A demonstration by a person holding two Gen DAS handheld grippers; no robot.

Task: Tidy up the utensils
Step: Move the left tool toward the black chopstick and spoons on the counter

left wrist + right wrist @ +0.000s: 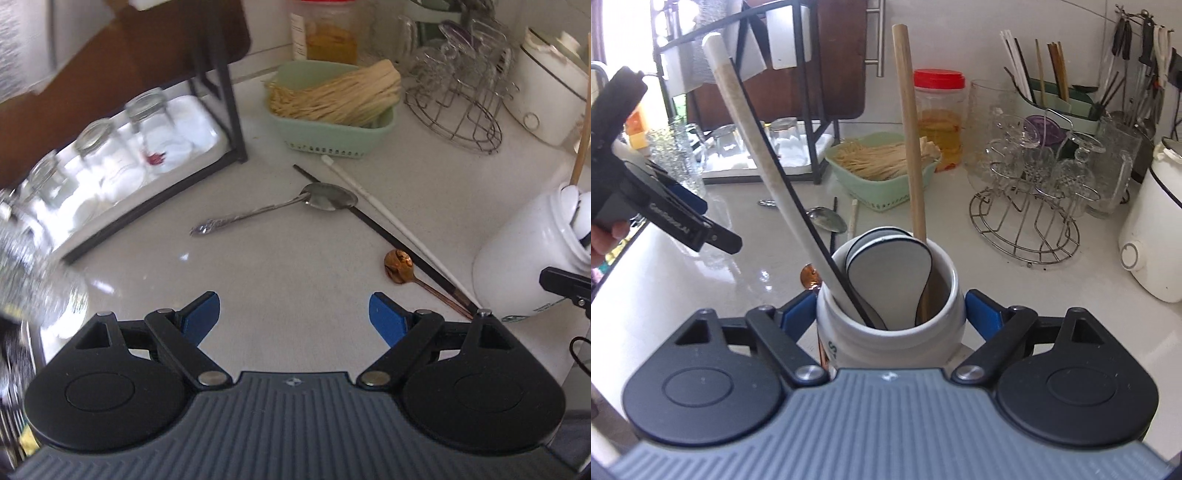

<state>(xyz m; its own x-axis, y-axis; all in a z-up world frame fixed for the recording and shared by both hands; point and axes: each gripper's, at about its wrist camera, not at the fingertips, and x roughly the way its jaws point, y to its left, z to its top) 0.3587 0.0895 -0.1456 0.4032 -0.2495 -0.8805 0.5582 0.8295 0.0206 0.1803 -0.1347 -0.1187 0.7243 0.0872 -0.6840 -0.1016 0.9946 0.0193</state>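
The left claw is hanging wide open over a bare patch of the white counter, its blue pads gripping nothing. Ahead of it a silver spoon is lying on the counter, bowl toward the right, resting on a black chopstick. A white chopstick is lying just beside the black one, both running diagonally toward the near right. A copper spoon is sitting near their lower ends, its handle running alongside them. Farther back a green basket is holding a bundle of pale sticks, with a wire glass rack to its right and a black shelf frame with upturned glasses to its left.

The right claw is sitting around a white jar, one blue pad at each side of the jar's shoulder. The left pad looks against the jar; whether the right pad is pressing cannot be told, so a firm grip is not certain. The jar is standing upright on the counter and is holding a wooden stick, a long white utensil with a thin black one alongside, and flat white spoons with dark rims. In the right wrist view the left claw is showing at the far left, held by a hand.
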